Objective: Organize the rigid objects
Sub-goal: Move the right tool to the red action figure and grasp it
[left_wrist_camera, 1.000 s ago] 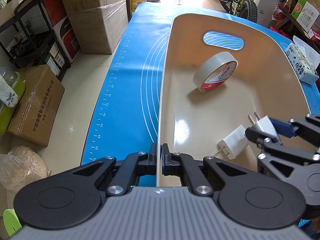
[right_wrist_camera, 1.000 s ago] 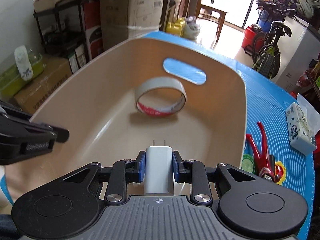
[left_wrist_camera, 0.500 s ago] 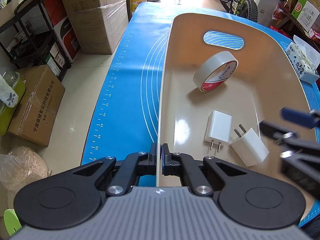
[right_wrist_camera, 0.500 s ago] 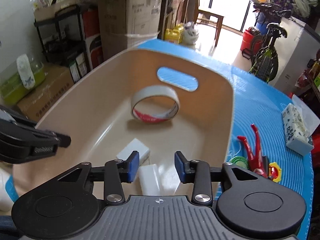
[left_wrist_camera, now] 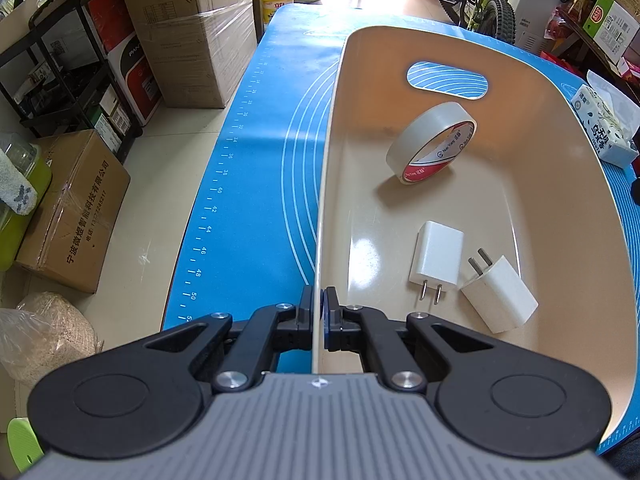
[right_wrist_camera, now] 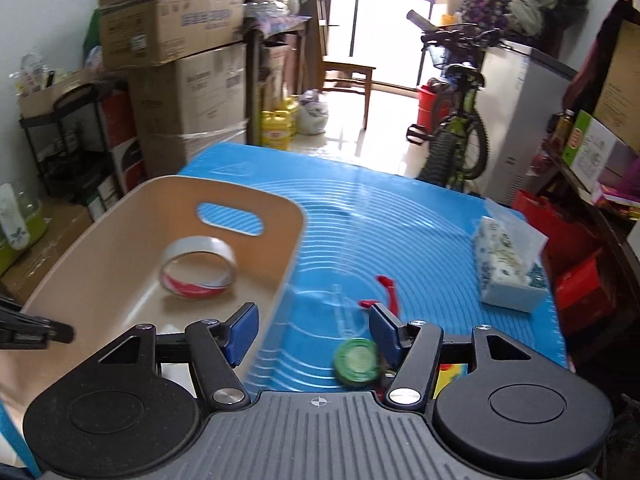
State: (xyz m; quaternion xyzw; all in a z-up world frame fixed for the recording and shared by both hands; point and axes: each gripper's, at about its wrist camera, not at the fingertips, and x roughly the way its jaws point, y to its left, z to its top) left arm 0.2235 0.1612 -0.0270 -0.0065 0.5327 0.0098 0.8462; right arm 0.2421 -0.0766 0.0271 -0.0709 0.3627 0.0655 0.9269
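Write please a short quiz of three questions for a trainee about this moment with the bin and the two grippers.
1. True or false: the left gripper is shut on the wall of the beige bin.
2. How many white chargers lie inside the bin?
3. Which object stands on its edge in the bin: A) tape roll, B) tissue pack, C) green disc?

Key
1. True.
2. Two: one charger beside the other charger.
3. A, the tape roll. The right gripper is open, above the blue mat.

Two white chargers point(left_wrist_camera: 437, 256) point(left_wrist_camera: 500, 294) and one tape roll point(left_wrist_camera: 432, 142) lie in one beige bin point(left_wrist_camera: 592, 240). On the blue desk point(right_wrist_camera: 400, 216): one tissue pack point(right_wrist_camera: 508, 264), one green disc point(right_wrist_camera: 356, 360), one red tool point(right_wrist_camera: 390, 290).
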